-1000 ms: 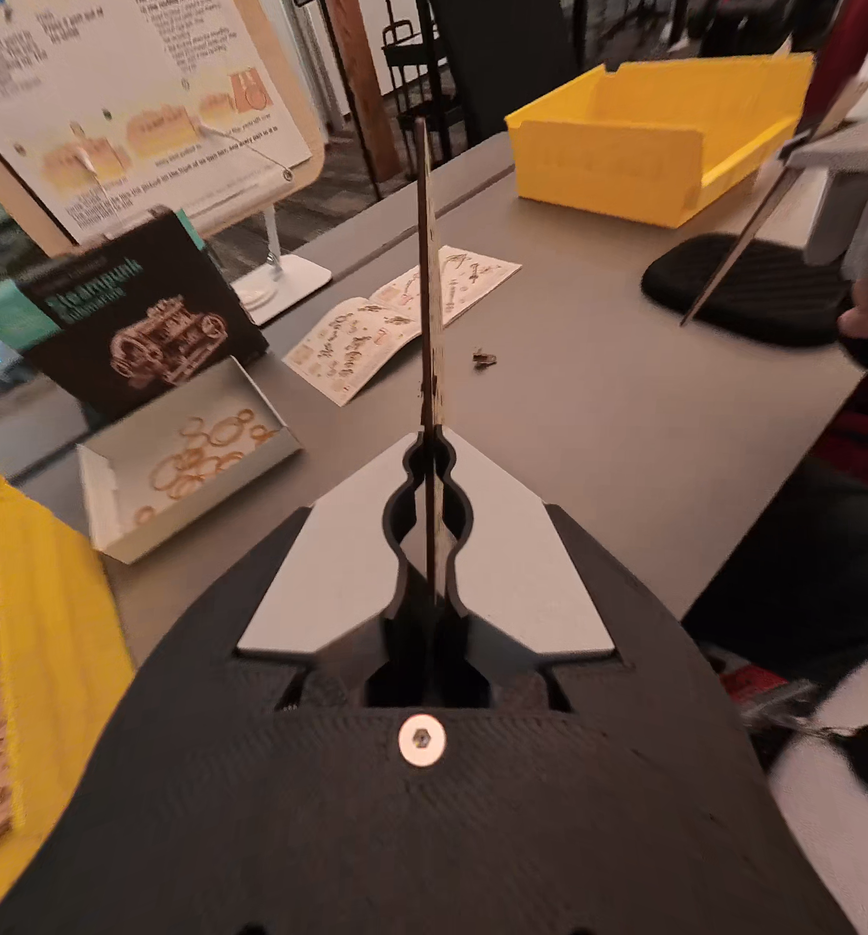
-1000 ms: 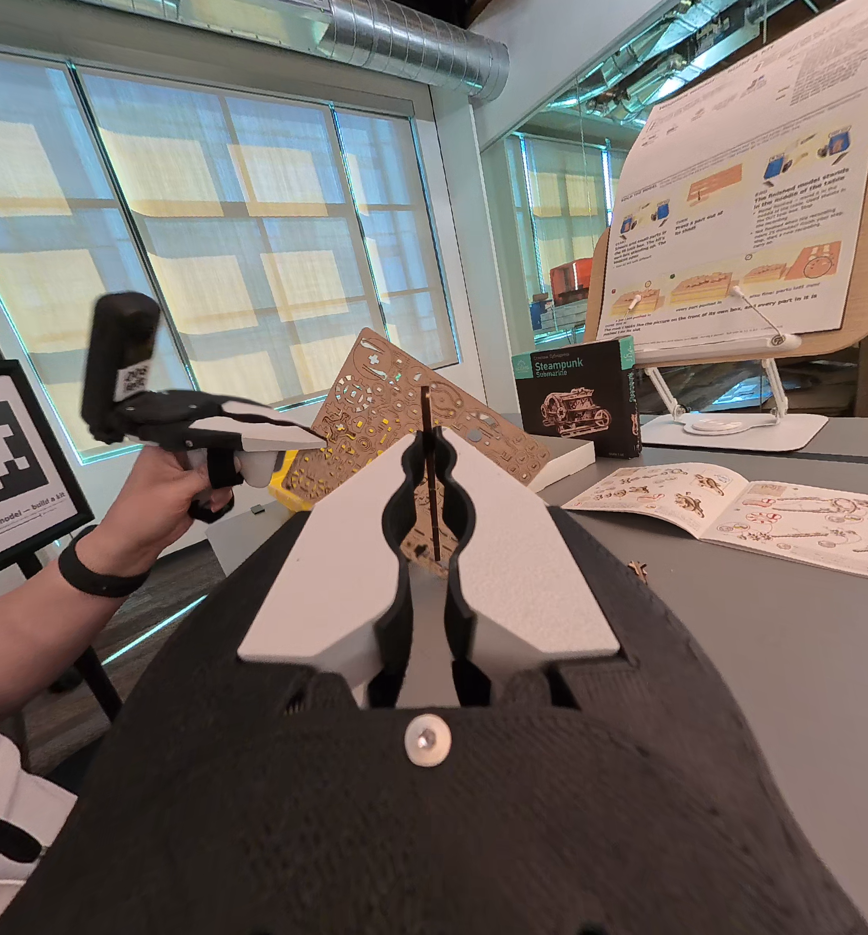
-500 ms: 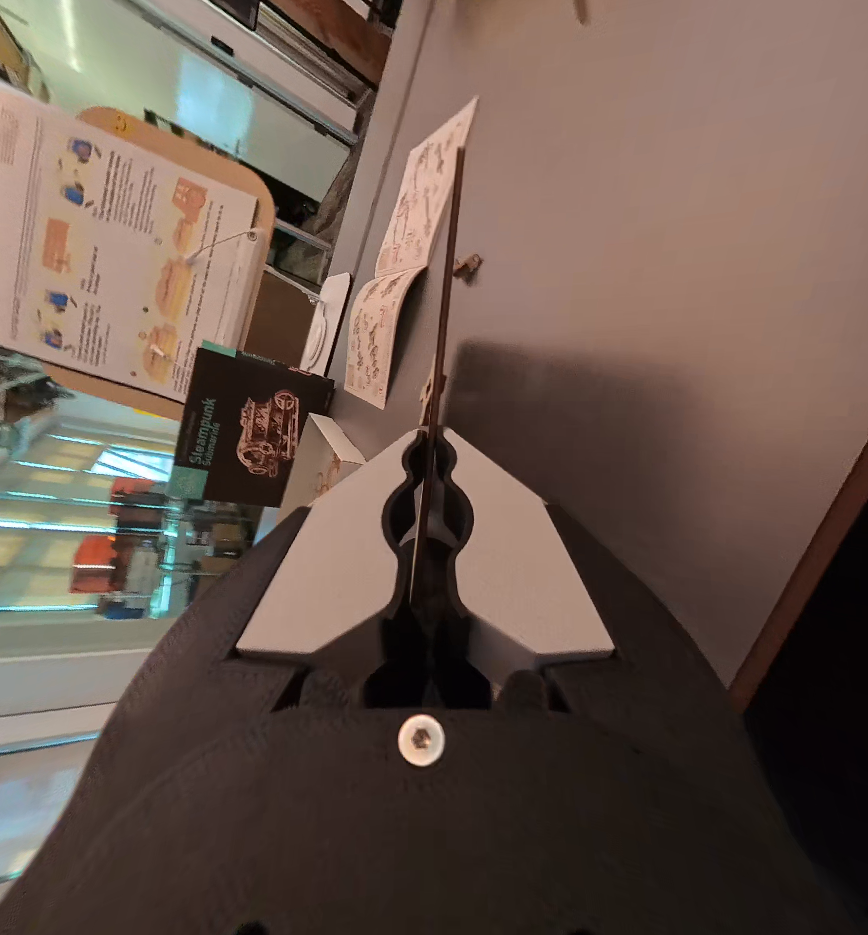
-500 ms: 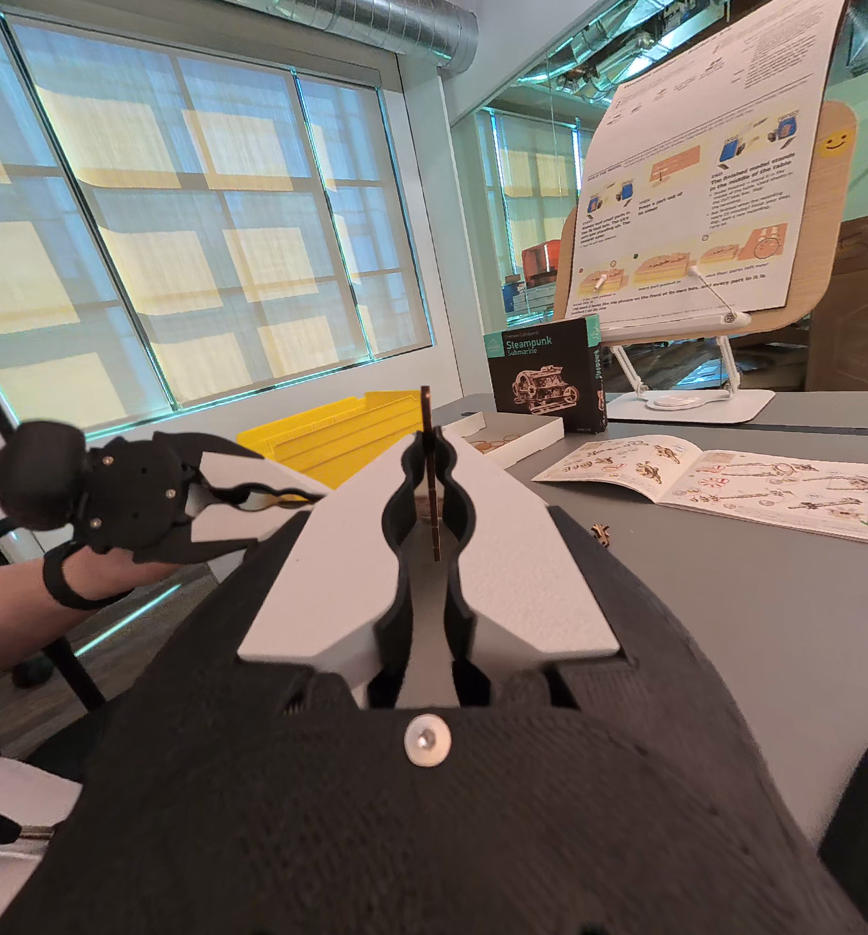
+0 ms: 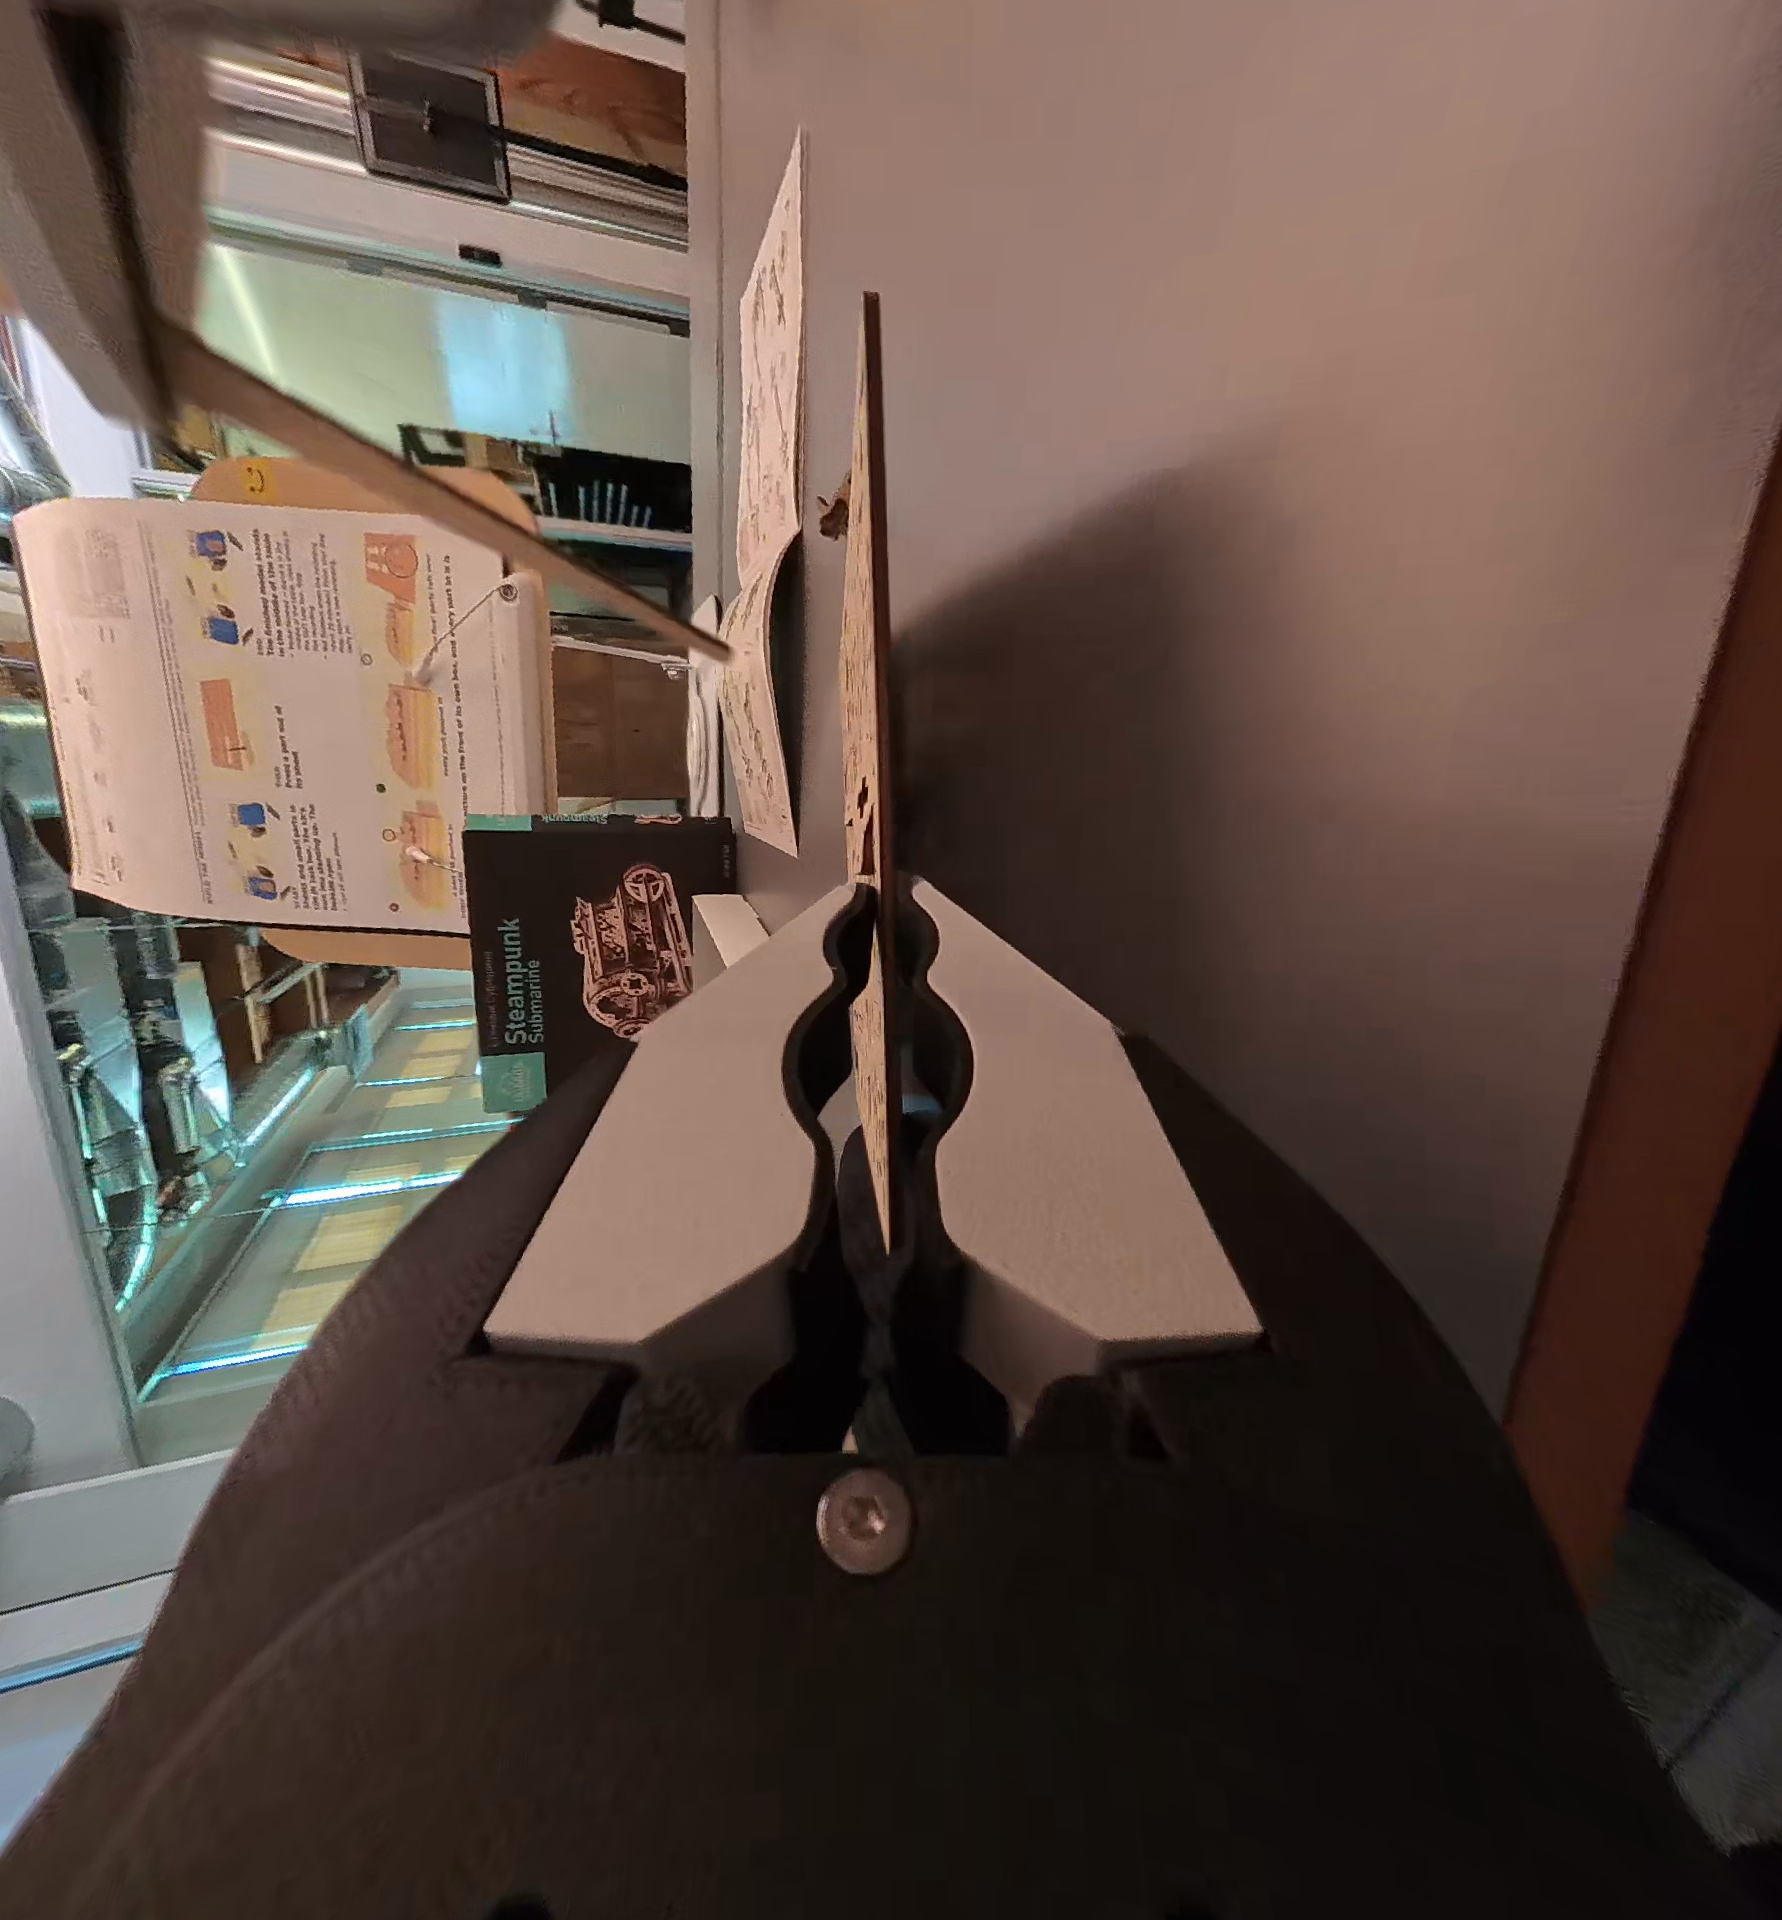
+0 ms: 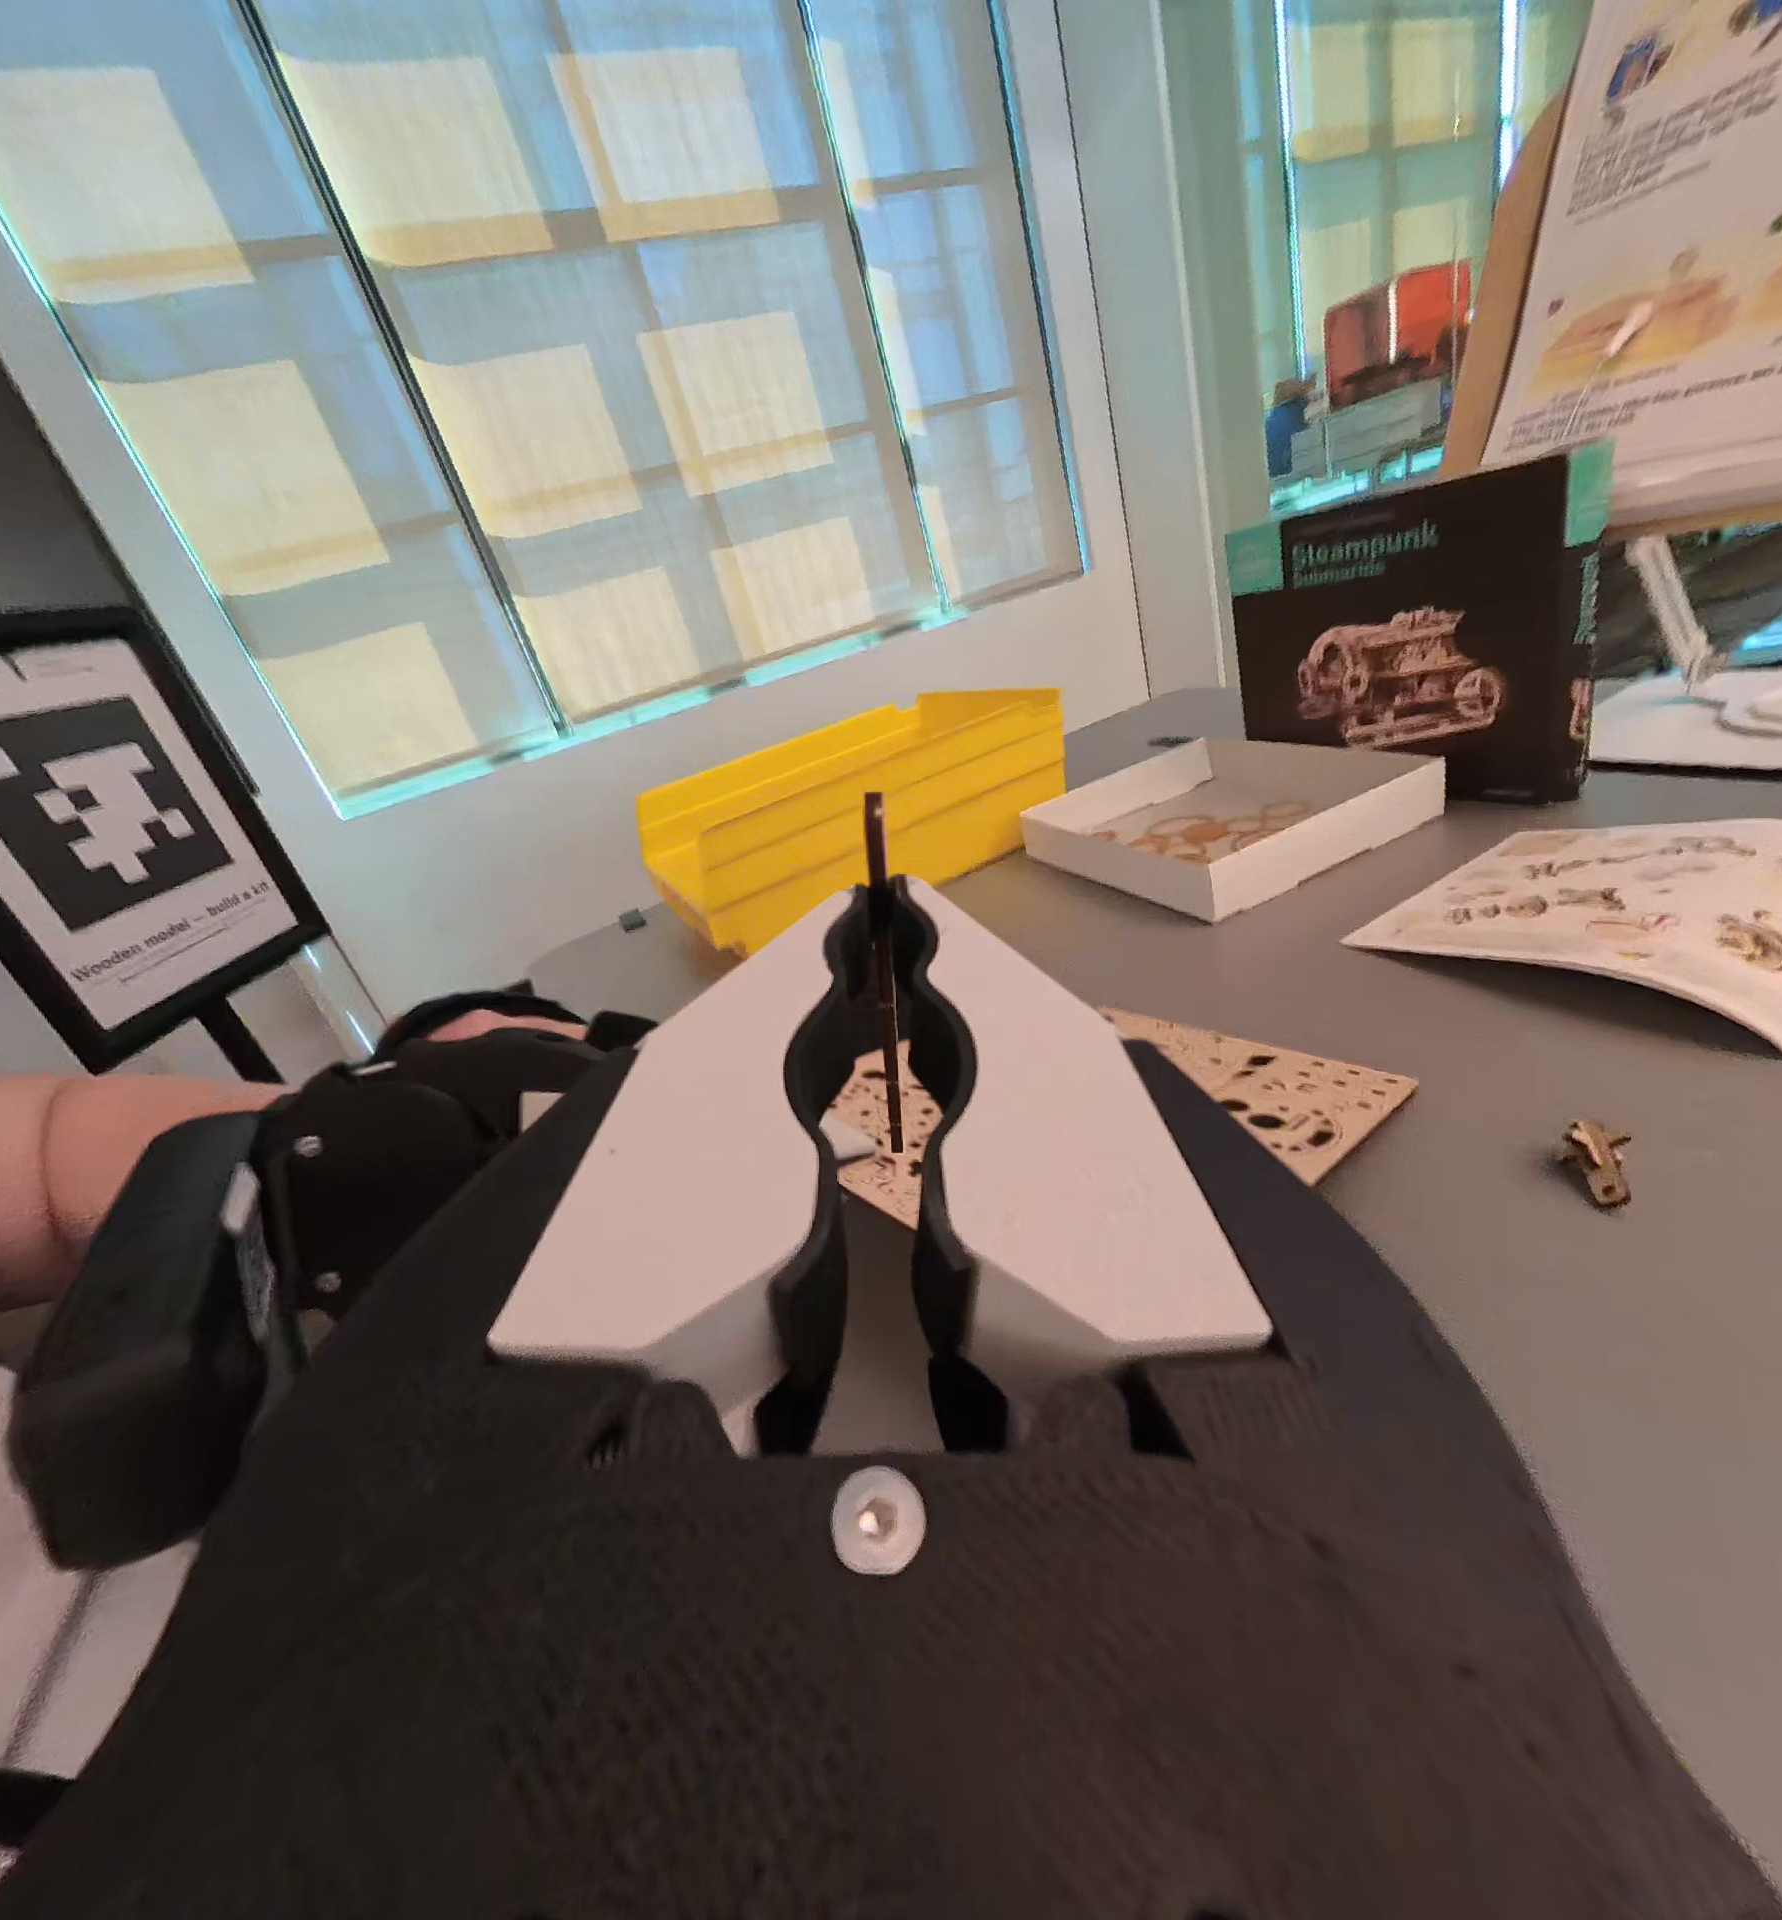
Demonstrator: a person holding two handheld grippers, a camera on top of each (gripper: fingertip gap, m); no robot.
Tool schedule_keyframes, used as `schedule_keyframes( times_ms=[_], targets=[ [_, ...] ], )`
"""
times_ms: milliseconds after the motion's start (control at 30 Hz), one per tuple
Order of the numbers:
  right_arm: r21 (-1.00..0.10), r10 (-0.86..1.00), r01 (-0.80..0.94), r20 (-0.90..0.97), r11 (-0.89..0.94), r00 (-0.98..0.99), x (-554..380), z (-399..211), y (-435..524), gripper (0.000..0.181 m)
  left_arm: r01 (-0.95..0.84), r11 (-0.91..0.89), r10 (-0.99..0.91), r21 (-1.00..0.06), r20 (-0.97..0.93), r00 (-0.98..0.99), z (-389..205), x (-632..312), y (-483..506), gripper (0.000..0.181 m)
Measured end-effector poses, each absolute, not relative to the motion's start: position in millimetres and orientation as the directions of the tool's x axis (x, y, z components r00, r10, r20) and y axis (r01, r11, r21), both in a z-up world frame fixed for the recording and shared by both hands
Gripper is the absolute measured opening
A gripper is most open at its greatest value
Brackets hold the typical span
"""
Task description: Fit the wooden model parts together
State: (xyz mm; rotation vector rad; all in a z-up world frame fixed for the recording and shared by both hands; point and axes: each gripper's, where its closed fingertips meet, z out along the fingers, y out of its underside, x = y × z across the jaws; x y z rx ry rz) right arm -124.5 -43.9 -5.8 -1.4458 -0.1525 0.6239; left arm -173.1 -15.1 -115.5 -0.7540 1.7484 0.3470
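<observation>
My left gripper [image 5: 874,894] is shut on a laser-cut wooden sheet [image 5: 866,623], seen edge-on close to the grey table [image 5: 1282,520]. In the right wrist view this sheet [image 6: 1271,1101] lies flat at table height, and the left gripper's body [image 6: 347,1143] shows at the left, its fingers hidden behind mine. My right gripper [image 6: 876,894] is shut on a thin dark wooden piece [image 6: 879,831], held edge-on above the sheet. The right gripper also shows blurred in the left wrist view [image 5: 154,343], its piece [image 5: 430,509] pointing towards the sheet.
A small loose wooden part [image 6: 1593,1158] lies on the table right of the sheet. Behind are an open instruction booklet [image 6: 1614,914], a white tray of wooden rings [image 6: 1230,831], the dark kit box [image 6: 1406,644], a yellow bin [image 6: 845,800] and a poster stand [image 5: 274,707]. Spacing between my two grippers at the tips: around 12 cm.
My left gripper rolled a quarter turn and laid the sheet flat near the table. My right gripper moved over the sheet with its piece, tilting down.
</observation>
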Motion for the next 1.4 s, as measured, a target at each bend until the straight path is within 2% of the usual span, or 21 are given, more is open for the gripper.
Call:
schedule_keyframes(
  times_ms=[100, 233, 400, 533, 667, 933, 1200, 1400],
  targets=[
    [-0.961, 0.462, -0.264, -0.271, -0.081, 0.845, -132, -27, -28, 0.003, -0.639, 0.761, -0.279, -0.112, -0.946, -0.166, -121, -174, -16, 0.002],
    [-0.968, 0.456, -0.232, -0.250, -0.095, 0.854, -137, -37, -21, 0.002, -0.639, 0.762, -0.274, -0.106, -0.946, -0.171, -127, -174, -16, 0.003],
    [-0.967, 0.442, -0.245, -0.253, -0.075, 0.861, -132, -37, -16, 0.002, -0.635, 0.768, -0.256, -0.086, -0.950, -0.181, -131, -174, -17, 0.003],
    [-0.951, 0.461, -0.257, -0.308, -0.171, 0.832, -129, -38, -1, 0.002, -0.628, 0.776, -0.232, -0.056, -0.952, -0.202, -136, -175, -17, 0.004],
    [-0.919, 0.512, -0.186, -0.352, -0.346, 0.784, -144, -48, 16, 0.002, -0.626, 0.778, -0.225, -0.046, -0.951, -0.210, -140, -175, -18, 0.004],
    [-0.874, 0.571, 0.012, -0.307, -0.486, 0.762, -171, -70, 29, 0.002, -0.629, 0.776, -0.230, -0.044, -0.949, -0.217, -146, -176, -16, 0.005],
    [-0.808, 0.536, -0.020, -0.409, -0.588, 0.738, -164, -75, 33, 0.002, -0.626, 0.778, -0.240, -0.055, -0.947, -0.214, -148, -176, -15, 0.005],
    [-0.718, 0.523, -0.007, -0.513, -0.696, 0.680, -170, -85, 44, 0.002, -0.627, 0.776, -0.262, -0.073, -0.941, -0.215, -149, -176, -16, 0.005]
  ],
)
